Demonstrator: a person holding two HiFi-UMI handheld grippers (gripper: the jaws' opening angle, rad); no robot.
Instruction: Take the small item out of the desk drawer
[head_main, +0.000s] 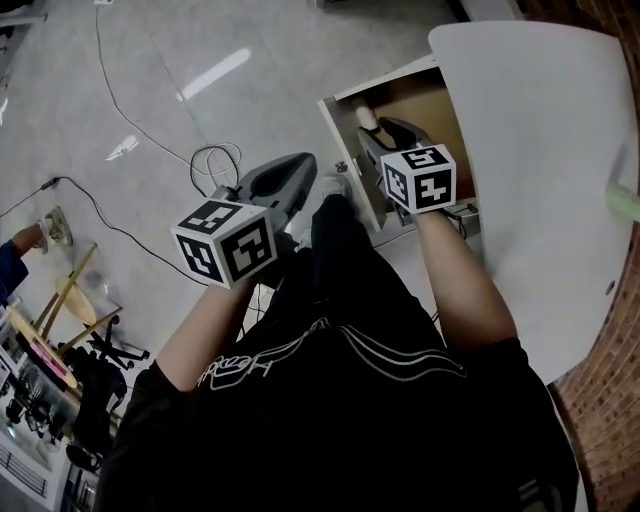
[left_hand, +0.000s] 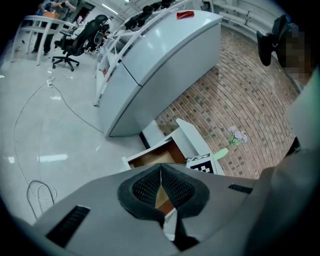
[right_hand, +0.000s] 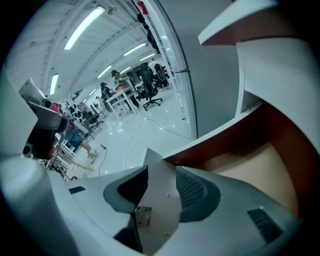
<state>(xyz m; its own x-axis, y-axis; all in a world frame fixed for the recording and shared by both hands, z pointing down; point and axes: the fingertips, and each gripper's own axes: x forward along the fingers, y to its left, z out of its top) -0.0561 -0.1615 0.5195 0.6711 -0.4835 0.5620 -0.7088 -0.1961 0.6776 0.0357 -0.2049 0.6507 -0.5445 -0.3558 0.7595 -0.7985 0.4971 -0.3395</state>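
The desk drawer (head_main: 425, 100) stands pulled out, its brown inside showing. A small pale rounded item (head_main: 367, 117) lies in its near corner, just behind the white front panel (head_main: 345, 150). My right gripper (head_main: 372, 140) straddles that panel. In the right gripper view the panel (right_hand: 161, 202) stands between the jaws of my right gripper (right_hand: 160, 185), which are open and do not press on it. The drawer floor (right_hand: 250, 160) shows beyond. My left gripper (head_main: 303, 165) hovers over the floor left of the drawer. It (left_hand: 161, 172) is shut with nothing held.
The white desk top (head_main: 540, 150) covers the right side, with a brick wall (head_main: 610, 400) beyond it. A green vase of flowers (left_hand: 235, 137) stands on the desk. Cables (head_main: 215, 160) trail over the grey floor at the left. Office chairs (left_hand: 75, 42) stand far off.
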